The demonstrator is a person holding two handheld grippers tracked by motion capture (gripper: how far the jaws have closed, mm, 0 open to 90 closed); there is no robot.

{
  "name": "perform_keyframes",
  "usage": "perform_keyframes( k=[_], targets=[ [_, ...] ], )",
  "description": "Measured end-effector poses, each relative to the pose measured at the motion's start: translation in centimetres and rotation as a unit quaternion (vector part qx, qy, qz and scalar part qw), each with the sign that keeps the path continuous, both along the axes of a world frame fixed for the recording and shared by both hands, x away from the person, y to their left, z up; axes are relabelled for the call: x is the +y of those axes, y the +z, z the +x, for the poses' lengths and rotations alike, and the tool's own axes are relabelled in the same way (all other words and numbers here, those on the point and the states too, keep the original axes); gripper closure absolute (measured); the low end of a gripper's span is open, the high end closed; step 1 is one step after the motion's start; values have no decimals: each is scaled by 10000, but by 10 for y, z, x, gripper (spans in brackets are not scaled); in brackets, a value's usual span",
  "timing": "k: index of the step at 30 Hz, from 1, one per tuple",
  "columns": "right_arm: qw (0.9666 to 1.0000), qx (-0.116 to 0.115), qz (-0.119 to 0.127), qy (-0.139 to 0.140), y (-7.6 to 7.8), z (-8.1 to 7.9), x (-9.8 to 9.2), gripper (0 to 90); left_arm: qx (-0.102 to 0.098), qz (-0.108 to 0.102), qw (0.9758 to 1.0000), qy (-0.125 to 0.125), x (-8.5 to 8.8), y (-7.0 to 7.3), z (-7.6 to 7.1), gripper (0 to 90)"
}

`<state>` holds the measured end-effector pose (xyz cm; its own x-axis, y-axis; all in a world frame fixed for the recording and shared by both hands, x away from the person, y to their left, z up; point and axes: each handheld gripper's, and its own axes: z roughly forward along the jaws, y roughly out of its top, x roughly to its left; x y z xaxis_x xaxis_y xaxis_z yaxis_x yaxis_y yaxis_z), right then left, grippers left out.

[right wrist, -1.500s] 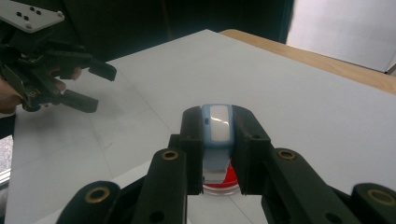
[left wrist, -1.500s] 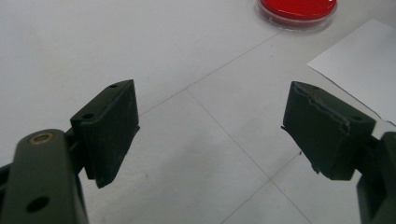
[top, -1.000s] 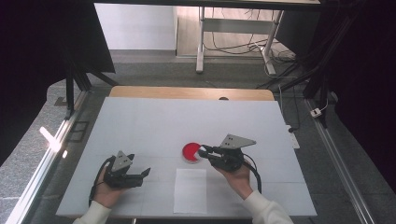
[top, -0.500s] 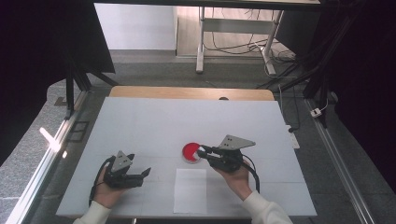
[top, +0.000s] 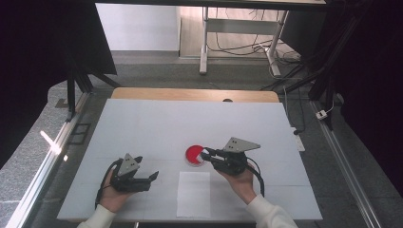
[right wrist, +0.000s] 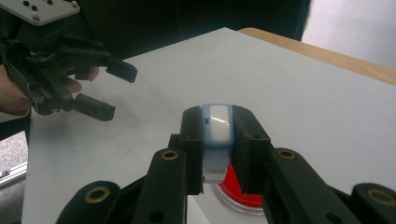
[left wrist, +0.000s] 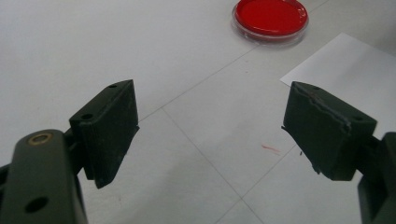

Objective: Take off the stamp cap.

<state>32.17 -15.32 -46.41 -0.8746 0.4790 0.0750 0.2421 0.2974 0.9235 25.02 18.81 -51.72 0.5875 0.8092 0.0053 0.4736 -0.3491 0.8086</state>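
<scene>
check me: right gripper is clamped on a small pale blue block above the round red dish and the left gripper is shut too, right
Not quite: the left gripper is open, jaws wide apart in the left gripper view. The right gripper is indeed clamped on the small pale blue block above the round red dish.

White counter (top: pixel 157 128), faint grid lines on it, wooden strip (top: pixel 190 94) along far edge. White paper sheet (top: pixel 194 193) lies flat near the front edge, middle. Small red smear (left wrist: pixel 270 148) on counter surface in left gripper view, just beside the sheet's corner. Grey floor (top: pixel 237 78) beyond counter. White metal table legs (top: pixel 204 42) at back, loose cables (top: pixel 237 47) on floor between them. Black stand legs (top: pixel 78 80) far left. White plug (top: pixel 324 114) on floor at right.
</scene>
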Motion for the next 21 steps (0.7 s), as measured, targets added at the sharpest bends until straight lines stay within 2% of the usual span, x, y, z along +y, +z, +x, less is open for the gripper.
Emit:
perform_keyframes(
  k=[15,21],
  targets=[
    [10000,-11,-2,-22,0,0,0,754,-27,16,9997,-232,-19,3,2,181],
    [10000,-25,22,-24,1,0,-1,754,-17,-64,9996,-288,-26,5,3,181]
  ],
)
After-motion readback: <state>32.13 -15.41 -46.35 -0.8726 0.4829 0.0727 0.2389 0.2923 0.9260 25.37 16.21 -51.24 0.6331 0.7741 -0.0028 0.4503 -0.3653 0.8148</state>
